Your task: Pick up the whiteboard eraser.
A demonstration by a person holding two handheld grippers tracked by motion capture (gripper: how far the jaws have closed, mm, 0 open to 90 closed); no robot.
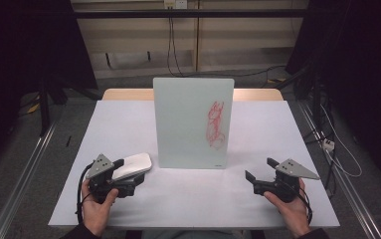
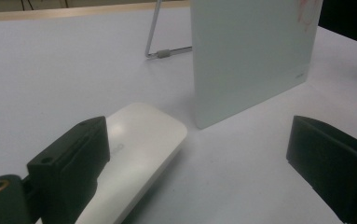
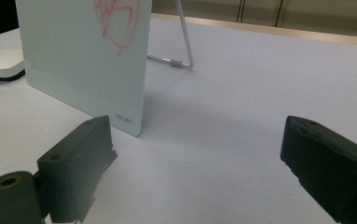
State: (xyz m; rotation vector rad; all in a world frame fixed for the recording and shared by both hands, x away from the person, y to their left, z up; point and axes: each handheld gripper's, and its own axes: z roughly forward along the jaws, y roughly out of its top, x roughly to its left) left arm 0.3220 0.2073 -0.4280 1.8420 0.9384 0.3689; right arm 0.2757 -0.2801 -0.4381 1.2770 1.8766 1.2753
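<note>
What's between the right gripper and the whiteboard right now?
Nothing: bare white table lies between the open right gripper and the standing whiteboard, clearest in the right gripper view.

Grey floor [image 1: 53, 129] surrounds a white-topped table [image 1: 128, 124]; pale wall panels [image 1: 138, 40] behind, sides dark, perhaps curtained.

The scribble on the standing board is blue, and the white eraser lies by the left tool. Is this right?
Not quite: the scribble on the board is red, not blue, as the high view shows. The rest holds: the white eraser lies by the left tool.
</note>
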